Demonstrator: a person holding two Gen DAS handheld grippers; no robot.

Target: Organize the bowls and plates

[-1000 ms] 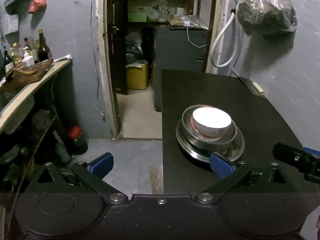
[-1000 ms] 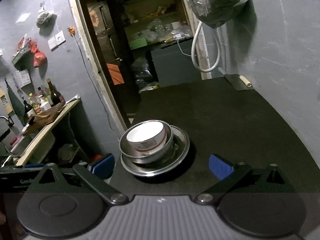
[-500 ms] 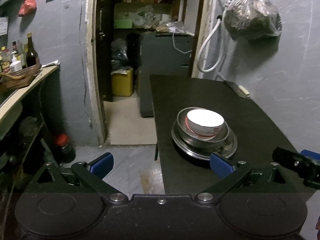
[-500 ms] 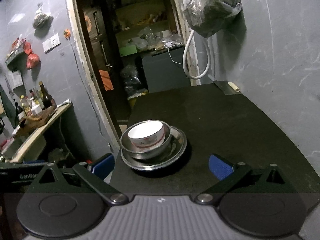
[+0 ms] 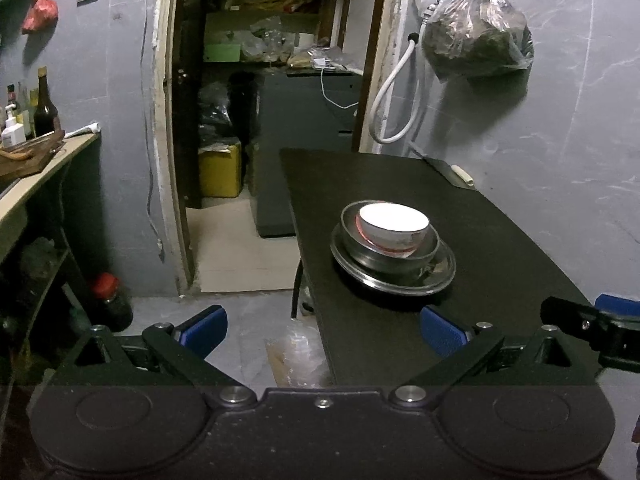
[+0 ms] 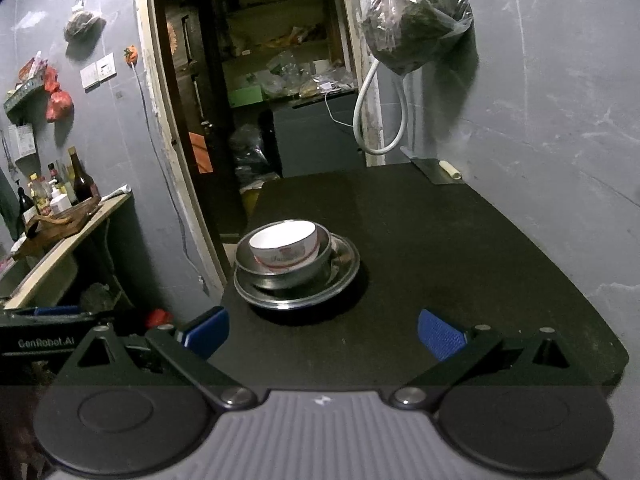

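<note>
At 9 o'clock in the left wrist view a wooden shelf (image 5: 44,152) carries glass bottles (image 5: 45,108). The left gripper (image 5: 322,326) has its blue-padded fingers (image 5: 204,326) spread wide, holding nothing. On the matte black table (image 5: 500,248), at 1 o'clock, a round white ceramic bowl (image 5: 394,228) sits inside a shiny steel bowl (image 5: 384,254) on a flat steel plate (image 5: 394,276). The right gripper (image 6: 322,330) also has fingers (image 6: 440,338) wide apart and empty, the stack just ahead. A crinkled plastic bag (image 6: 416,30) hangs on the grey wall at 1 o'clock.

white bowl (image 6: 285,245), steel bowl (image 6: 280,270), plate (image 6: 296,284)
</note>
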